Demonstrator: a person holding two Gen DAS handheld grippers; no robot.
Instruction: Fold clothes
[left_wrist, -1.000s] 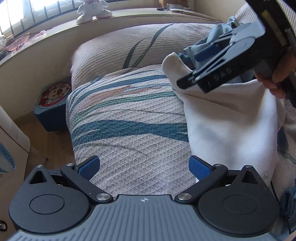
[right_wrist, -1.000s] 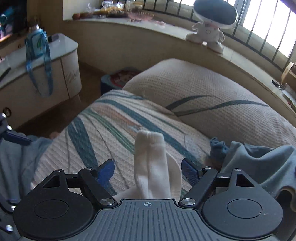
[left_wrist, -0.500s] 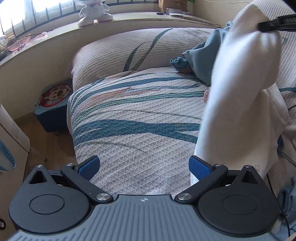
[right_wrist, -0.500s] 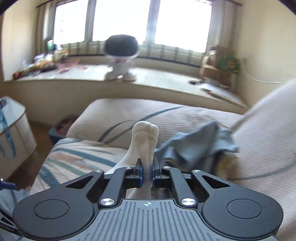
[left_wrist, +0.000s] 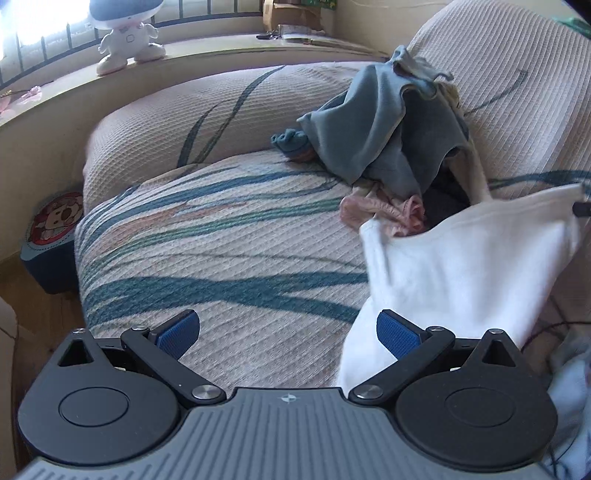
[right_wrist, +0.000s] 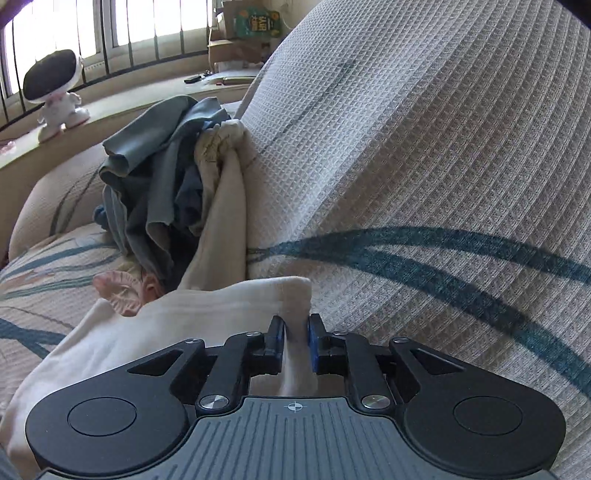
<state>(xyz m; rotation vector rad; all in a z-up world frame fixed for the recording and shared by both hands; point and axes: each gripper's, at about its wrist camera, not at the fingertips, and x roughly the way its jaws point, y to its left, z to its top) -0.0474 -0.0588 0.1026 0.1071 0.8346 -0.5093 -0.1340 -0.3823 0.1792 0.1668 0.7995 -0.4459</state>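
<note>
Right gripper (right_wrist: 295, 341): blue ribbed pads pressed together on a pinched corner of the white garment (right_wrist: 155, 325), smooth soft knit with a stitched hem band along its upper edge. The cloth bunches into a narrow pleat between the pads, then spreads left and down in a broad sheet over the sofa seat (right_wrist: 40, 273). In the left wrist view the same white garment (left_wrist: 461, 266) hangs as a slack, roughly triangular panel, its top edge stretched toward the right frame edge and its lower part falling just in front of the left gripper's right pad. Left gripper (left_wrist: 288, 332): jaws spread wide, nothing between the pads, poised above the seat. Sofa cover is a beige waffle weave with teal and pale pink leaf strokes; the backrest (right_wrist: 424, 147) shows the same grid texture at close range. Against the backrest sits a loose clothes pile (left_wrist: 388, 122): grey-blue jersey in drooping folds, a cream piece knotted at the top, and a pink ruffled item (left_wrist: 384, 214) at its base, touching the white garment's edge. A glossy white robot figurine (left_wrist: 125, 40) with a dark rounded head stands on the window ledge.
</note>
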